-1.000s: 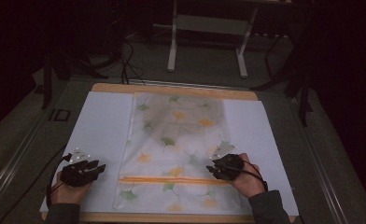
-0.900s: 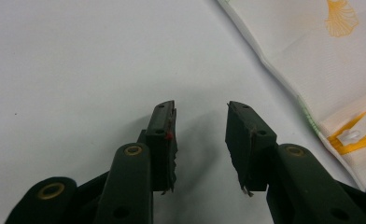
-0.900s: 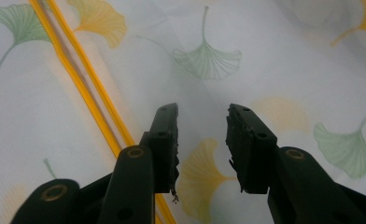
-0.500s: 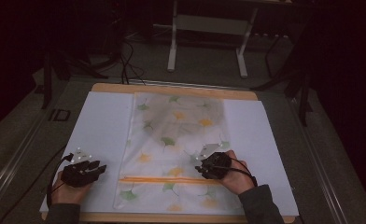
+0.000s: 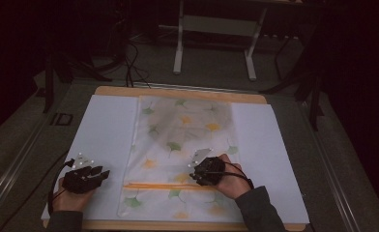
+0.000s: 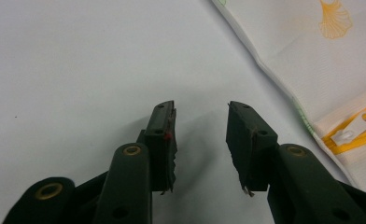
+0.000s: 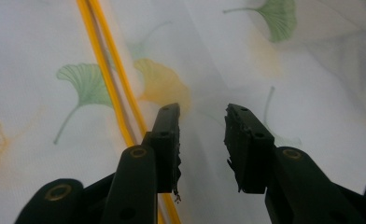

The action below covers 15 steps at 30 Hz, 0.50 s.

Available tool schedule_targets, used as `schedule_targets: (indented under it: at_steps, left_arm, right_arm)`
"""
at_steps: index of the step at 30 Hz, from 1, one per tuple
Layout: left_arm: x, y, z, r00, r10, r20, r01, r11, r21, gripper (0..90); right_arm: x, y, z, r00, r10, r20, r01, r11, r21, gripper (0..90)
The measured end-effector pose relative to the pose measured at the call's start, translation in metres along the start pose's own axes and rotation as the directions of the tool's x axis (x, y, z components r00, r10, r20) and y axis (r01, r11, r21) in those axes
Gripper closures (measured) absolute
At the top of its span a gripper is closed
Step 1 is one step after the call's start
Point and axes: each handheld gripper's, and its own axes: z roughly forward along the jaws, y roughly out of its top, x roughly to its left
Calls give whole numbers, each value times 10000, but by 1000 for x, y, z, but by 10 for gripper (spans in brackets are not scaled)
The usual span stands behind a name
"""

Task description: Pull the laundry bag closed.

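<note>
The only writing I could make out was a dark mark reading roughly "ID" [image 5: 61, 119] on the grey surface left of the table; nothing on the cloth or on my tools carried a label that I could read.

The thing I worked on was a thin, translucent fabric bag [image 5: 182, 145] printed with ginkgo leaves in green, yellow and orange on white. It lay flat on a white sheet [image 5: 105, 125] that covered the wooden table [image 5: 178, 92], stretching from the far edge toward me, near the middle of the sheet. An orange zipper [image 5: 168, 185] ran across it near my end, and its white pull tab [image 6: 356, 126] sat at the bag's left edge, close to the seam.

My right gripper [image 5: 197, 175] hovered over the bag just beyond the zipper line, toward its right half. In the right gripper view its jaws stood apart with nothing between them, the zipper's orange tape passing under the left jaw and a yellow leaf just ahead.

My left gripper [image 5: 100, 173] rested over bare white sheet, just beside the bag's left edge but not touching it. Its jaws were likewise spread and empty, pointing toward the cloth.
</note>
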Motion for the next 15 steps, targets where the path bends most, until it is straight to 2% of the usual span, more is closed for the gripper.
schedule_targets:
  at_steps: [2, 4, 8, 15]
  left_arm:
    - [0, 0, 0, 10000, 16, -2, -16, 10000, -6, 623]
    - [-1, 0, 0, 10000, 39, 5, -39, 10000, -64, 623]
    - [-1, 0, -1, 10000, 77, 6, -77, 10000, -40, 619]
    - [-3, 1, -1, 9998, 169, 45, -169, 9999, -1, 618]
  right_arm:
    - [1, 2, 1, 10000, -37, -73, 37, 10000, -11, 656]
    - [3, 7, 4, 9993, -107, -357, 104, 9999, -105, 677]
    - [7, 14, 7, 9986, -299, -437, 290, 9993, -215, 721]
    - [12, 26, 12, 9964, -578, -618, 560, 9980, -294, 731]
